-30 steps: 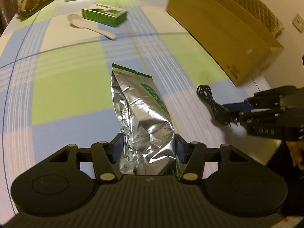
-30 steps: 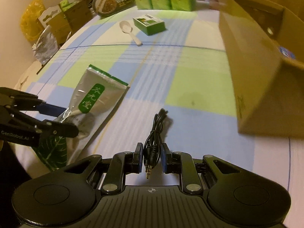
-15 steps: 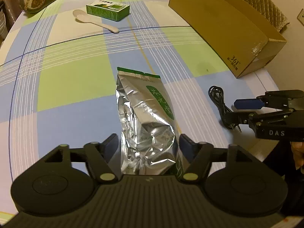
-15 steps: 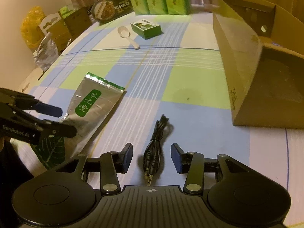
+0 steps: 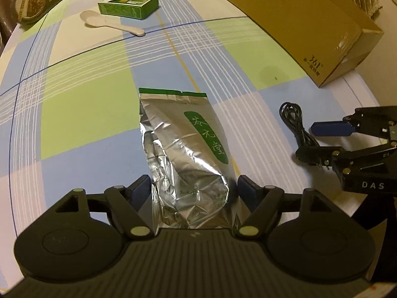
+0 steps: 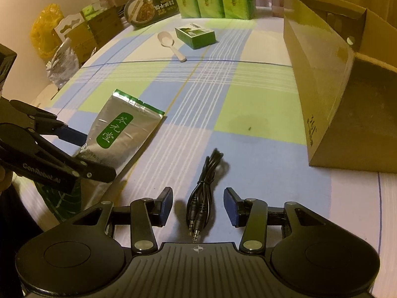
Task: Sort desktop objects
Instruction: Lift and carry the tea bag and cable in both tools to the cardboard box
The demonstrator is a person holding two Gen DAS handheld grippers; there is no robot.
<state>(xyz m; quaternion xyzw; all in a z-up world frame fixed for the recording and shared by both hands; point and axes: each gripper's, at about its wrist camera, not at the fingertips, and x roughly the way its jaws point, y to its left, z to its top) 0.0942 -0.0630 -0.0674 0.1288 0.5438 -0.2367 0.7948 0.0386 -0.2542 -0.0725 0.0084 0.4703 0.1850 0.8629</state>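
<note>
The checked desk (image 6: pixel 248 104) is dim. I see my left gripper (image 5: pixel 193 188) opening, its jaws clear of the foil pouch (image 5: pixel 183 149) lying near the front edge. Right gripper (image 6: pixel 197 203) (jaws apart) straddles the cable (image 6: pixel 206 186); I'd centre before squeezing.

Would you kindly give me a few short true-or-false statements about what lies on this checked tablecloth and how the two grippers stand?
1. The foil pouch lies between the left gripper fingers. True; its jaws are opening.
2. The right gripper clamps the audio cable. False: its pads stand apart from it.
3. The white spoon lies inside the cardboard box. False: it lies on the cloth beside the small green box.
4. The cable's plugs point toward the right gripper. True.
</note>
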